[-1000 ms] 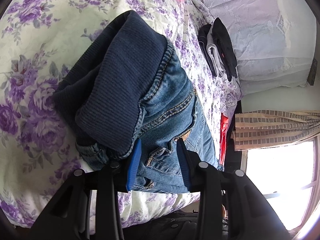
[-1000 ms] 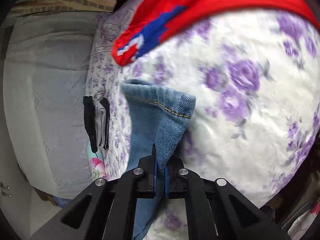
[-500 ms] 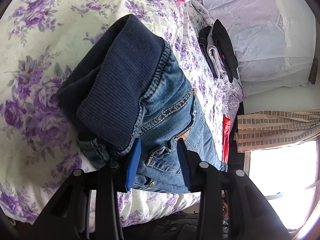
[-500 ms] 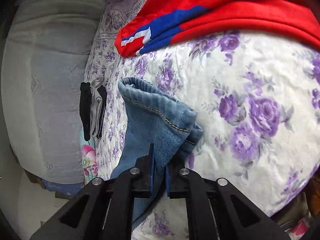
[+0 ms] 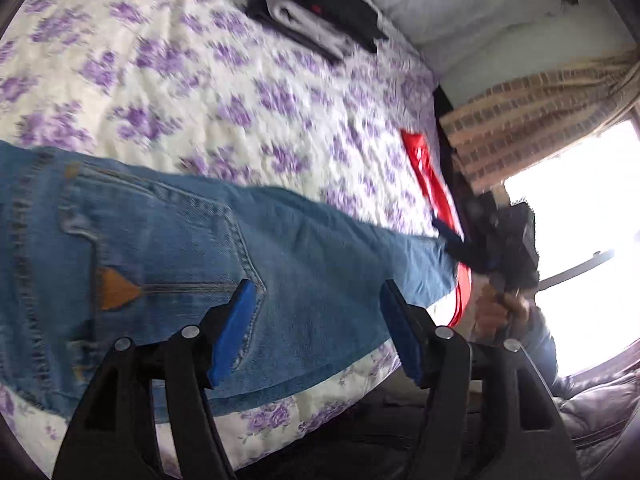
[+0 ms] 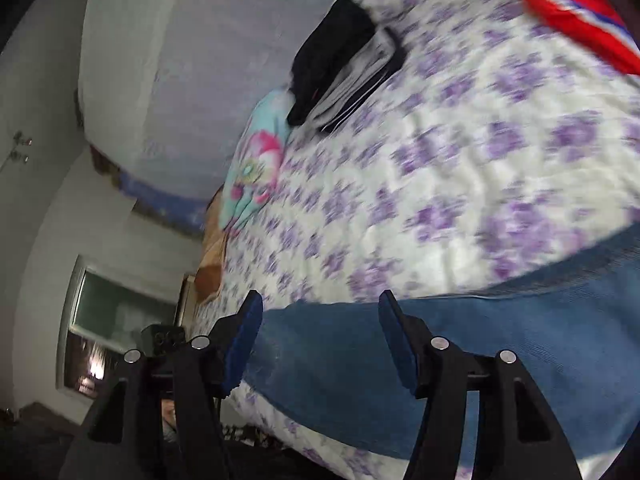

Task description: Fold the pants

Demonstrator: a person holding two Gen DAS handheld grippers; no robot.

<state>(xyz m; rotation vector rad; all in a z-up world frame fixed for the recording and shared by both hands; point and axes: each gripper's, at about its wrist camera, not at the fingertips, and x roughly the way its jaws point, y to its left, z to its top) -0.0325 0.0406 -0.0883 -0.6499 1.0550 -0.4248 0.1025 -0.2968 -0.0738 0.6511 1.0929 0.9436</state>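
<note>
The blue jeans (image 5: 168, 264) lie stretched across the flowered bed (image 5: 192, 80), back pocket at the left and leg end at the right. My left gripper (image 5: 318, 332) hovers over the seat of the jeans. Its jaws are opening and its blue pads (image 5: 236, 328) press on nothing. In the right wrist view the jeans (image 6: 500, 340) run along the bed's near edge. My right gripper (image 6: 322, 344) hangs over them, jaws opening, with nothing pinched. The left wrist view shows the right gripper (image 5: 452, 240) at the leg end, held by a hand (image 5: 496, 312).
A folded black and white stack (image 5: 316, 16) lies at the far side of the bed (image 6: 440, 152), also the stack (image 6: 344, 68). A red garment (image 5: 424, 172), (image 6: 580, 20) lies near the bed's edge. A teal flowered cloth (image 6: 256, 168), a striped curtain (image 5: 540, 120) and a bright window (image 5: 580, 220) surround the bed.
Both grippers have let go of the jeans, opened wide and pulled back and up. The jeans, bunched at the waistband before, now lie flat and stretched out. Both views have rolled.
</note>
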